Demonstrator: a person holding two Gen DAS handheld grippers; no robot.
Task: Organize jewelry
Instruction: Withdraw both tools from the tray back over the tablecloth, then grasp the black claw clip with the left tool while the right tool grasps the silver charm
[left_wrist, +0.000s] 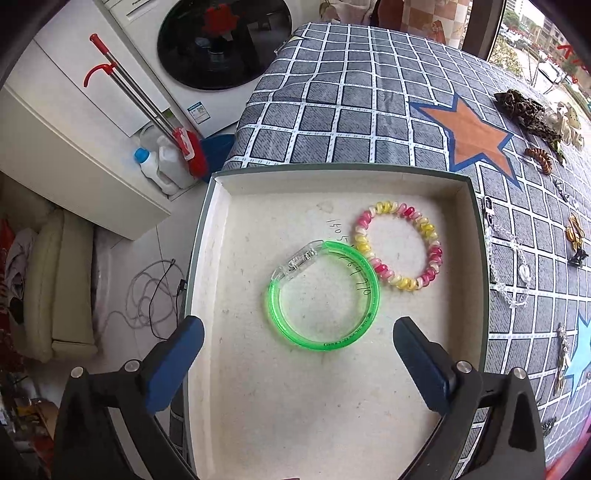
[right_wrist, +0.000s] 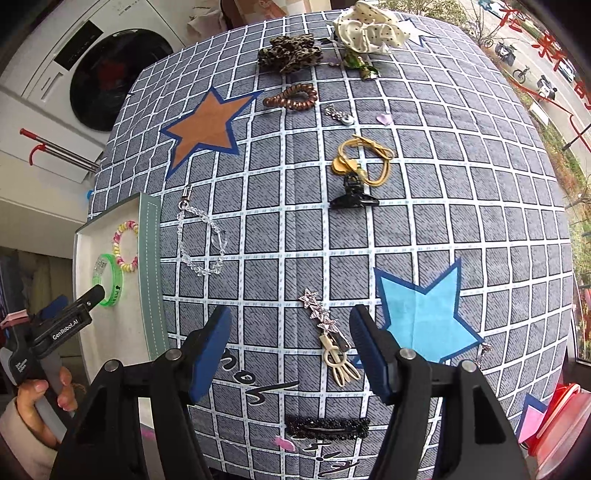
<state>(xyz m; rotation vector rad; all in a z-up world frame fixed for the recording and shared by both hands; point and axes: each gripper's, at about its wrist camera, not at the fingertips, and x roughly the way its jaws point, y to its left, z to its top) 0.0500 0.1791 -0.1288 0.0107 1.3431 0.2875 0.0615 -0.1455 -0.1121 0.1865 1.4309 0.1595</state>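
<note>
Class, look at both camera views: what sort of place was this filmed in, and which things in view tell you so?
Probably a home laundry or utility corner. A front-loading washing machine stands beside the table, detergent bottles and a mop sit on the floor, and a street-facing window is behind the cloth-covered table.

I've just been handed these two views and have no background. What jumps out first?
A neon green bangle lies in the open box beside a pink-and-yellow coil bracelet, the open left gripper above them. Outside the box, hair accessories litter the checked cloth with its orange star and blue star; the open right gripper hangs over a star-studded hair clip.
</note>
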